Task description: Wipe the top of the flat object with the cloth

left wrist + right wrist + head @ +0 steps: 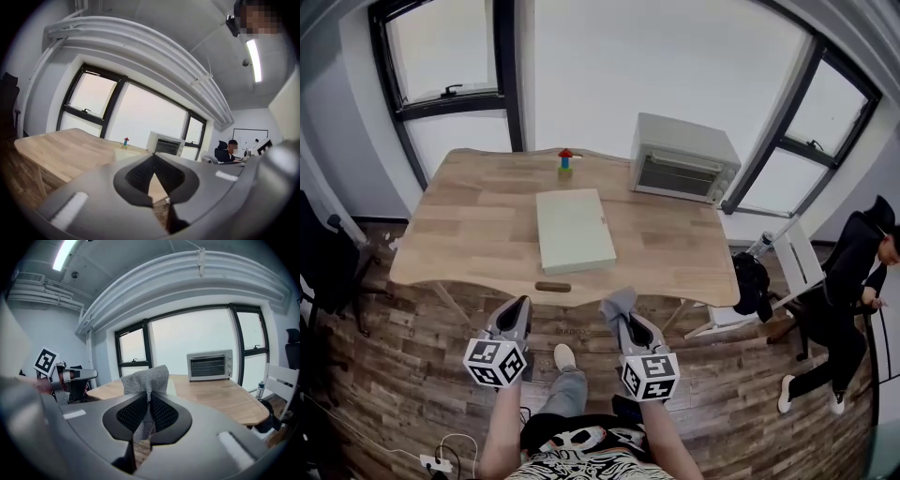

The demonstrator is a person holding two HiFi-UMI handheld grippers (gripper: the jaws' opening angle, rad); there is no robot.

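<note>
Wooden table point(469, 225), pale green flat object point(574, 230) at centre, toaster oven point(682, 157), toy blocks point(565, 161), small brown piece point(552, 287)

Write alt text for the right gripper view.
The right gripper is shut on a grey cloth that sticks up between its jaws. Beyond it, a wooden table bears a toaster oven in front of large windows.
</note>
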